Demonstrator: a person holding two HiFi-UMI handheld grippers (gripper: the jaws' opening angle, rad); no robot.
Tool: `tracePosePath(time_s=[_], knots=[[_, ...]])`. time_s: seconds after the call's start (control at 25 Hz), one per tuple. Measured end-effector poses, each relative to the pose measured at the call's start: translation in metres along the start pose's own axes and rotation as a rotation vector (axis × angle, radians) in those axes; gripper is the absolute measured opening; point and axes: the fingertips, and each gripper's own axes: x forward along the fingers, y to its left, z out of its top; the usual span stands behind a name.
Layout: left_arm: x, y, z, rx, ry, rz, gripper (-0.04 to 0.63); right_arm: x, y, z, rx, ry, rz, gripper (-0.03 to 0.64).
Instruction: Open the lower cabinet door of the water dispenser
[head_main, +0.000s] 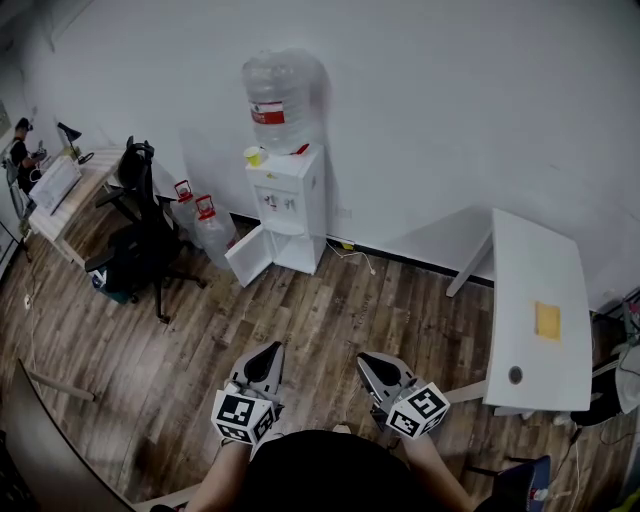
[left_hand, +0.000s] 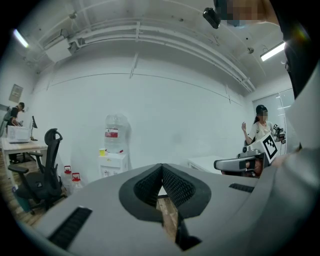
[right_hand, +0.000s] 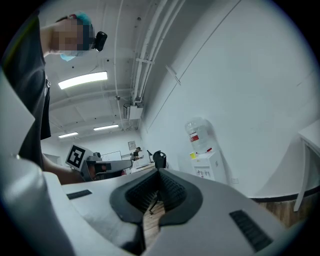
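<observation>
Lower cabinet door (head_main: 248, 256) open, interior (head_main: 297, 250) indistinct

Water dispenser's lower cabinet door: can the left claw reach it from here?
Probably not: the left claw, shut, hangs well short of the lower cabinet door, which stands swung open. Only bare floor lies between, so the path looks free.

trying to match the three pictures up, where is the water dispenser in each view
Head view: water dispenser in the upper middle, far from both grippers.
Left gripper view: water dispenser left of centre, small, above the jaws.
Right gripper view: water dispenser right of centre, above the jaws.
Shared landmark: black office chair, to the dispenser's left in all three views.
</observation>
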Motion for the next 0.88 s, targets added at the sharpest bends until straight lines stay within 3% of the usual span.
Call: tracePosePath(time_s=[0.88], knots=[[-0.071,0.114,-0.020,-0.041,0.000,0.030,0.014,0.070,0.059,-0.028,-0.048,0.053,-0.104,0.023]])
